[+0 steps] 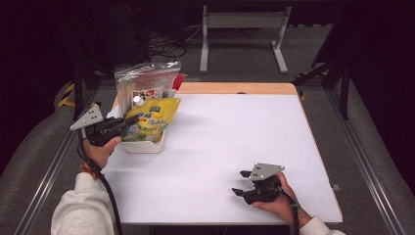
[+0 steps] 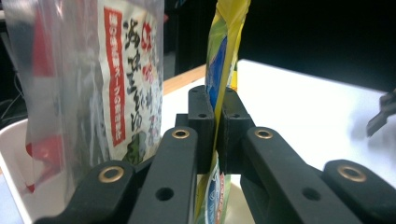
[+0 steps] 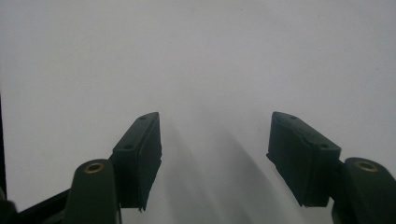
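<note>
Left gripper (image 2: pixel 217 126) is clamping the yellow pouch (image 2: pixel 223 56) above the white tub (image 1: pixel 142 146); right gripper (image 3: pixel 215 154) is resting agape, empty, on the table (image 1: pixel 235 127).

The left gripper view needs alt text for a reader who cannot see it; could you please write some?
Two black jaws of the left gripper are shut on the edge of an upright yellow snack bag. Beside it, a clear plastic bag with red and black print stands in a white tub. The white table stretches behind.
</note>
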`<act>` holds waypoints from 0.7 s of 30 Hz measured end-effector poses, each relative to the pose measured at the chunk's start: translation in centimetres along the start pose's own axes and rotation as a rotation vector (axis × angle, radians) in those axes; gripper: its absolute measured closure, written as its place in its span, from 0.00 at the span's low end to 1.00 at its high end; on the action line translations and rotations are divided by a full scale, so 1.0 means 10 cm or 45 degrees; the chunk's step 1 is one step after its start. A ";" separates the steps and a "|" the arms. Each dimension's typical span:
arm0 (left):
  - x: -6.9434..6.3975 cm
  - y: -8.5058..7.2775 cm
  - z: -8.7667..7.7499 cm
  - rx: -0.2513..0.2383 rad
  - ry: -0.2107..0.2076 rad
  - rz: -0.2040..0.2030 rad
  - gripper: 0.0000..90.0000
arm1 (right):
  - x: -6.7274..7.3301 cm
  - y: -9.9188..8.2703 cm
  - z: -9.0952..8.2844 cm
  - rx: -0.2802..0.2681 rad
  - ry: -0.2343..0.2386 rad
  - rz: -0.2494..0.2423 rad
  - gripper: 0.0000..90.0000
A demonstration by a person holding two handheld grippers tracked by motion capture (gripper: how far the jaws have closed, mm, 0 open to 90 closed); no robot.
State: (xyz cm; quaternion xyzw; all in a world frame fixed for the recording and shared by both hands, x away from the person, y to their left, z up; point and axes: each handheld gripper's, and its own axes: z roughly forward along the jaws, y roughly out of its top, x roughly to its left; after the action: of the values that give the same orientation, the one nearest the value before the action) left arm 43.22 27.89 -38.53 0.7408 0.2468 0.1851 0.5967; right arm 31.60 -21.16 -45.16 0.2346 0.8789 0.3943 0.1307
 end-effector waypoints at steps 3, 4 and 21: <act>0.01 -0.02 -0.02 -0.012 0.010 -0.015 0.93 | 0.00 0.00 0.00 0.002 0.001 -0.001 0.38; 0.01 -0.04 -0.04 -0.015 0.018 -0.021 0.91 | 0.00 0.00 0.00 0.003 0.003 -0.002 0.38; -0.09 -0.19 -0.23 0.187 0.194 0.033 0.89 | 0.03 0.02 0.00 0.002 0.013 -0.025 0.38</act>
State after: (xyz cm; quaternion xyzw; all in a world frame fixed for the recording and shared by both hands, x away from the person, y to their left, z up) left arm 40.95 29.51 -39.89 0.7695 0.2947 0.2301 0.5177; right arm 31.41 -20.84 -45.02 0.2242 0.8821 0.3934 0.1298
